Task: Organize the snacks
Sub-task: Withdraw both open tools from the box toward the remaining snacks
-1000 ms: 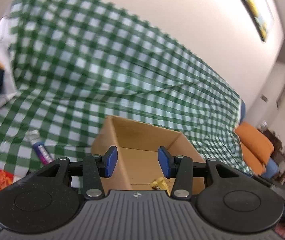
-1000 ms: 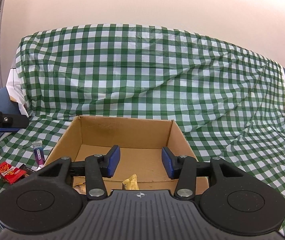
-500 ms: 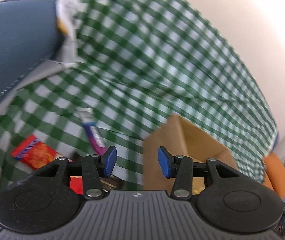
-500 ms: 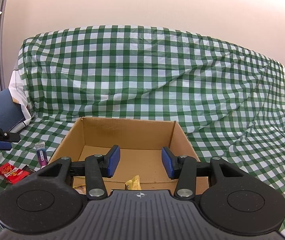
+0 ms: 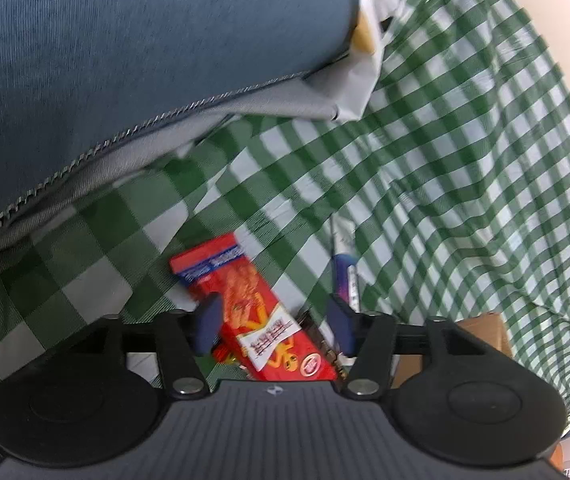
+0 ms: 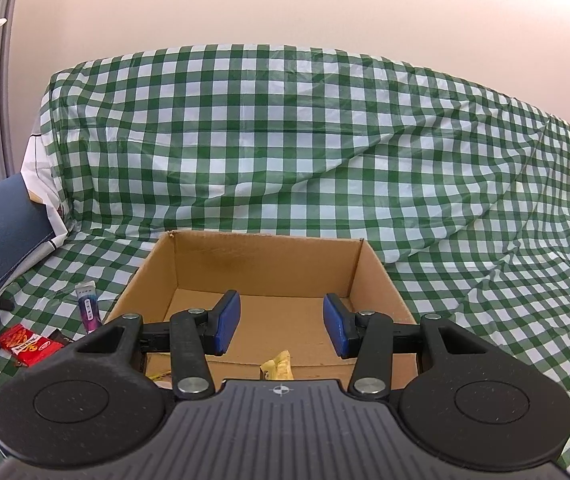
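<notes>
Both tongs sit spread apart with nothing between their blue pads. From my remote seat, my left gripper [image 5: 275,326] is angled down over the snacks, its jaws straddling a flat red snack packet with orange pictures and a white label [image 5: 259,320] without touching it that I can tell. My right gripper [image 6: 281,326] points level across the open brown cardboard box [image 6: 261,280].

Beneath everything lies the green-and-white checked cloth draped over a sofa [image 6: 305,140], with a blue zipped cushion [image 5: 125,48] at its left end. The box rests on the cloth, and a crumpled yellow wrapper [image 6: 279,366] lies inside near its front wall. Left of the box, on the cloth, is the red packet; its label print is too blurred for me to read. Just beside it lies a slim purple-and-white snack stick wrapper [image 5: 345,268], and a dark brown wrapper [image 5: 313,330] peeks from under the packet's edge.
</notes>
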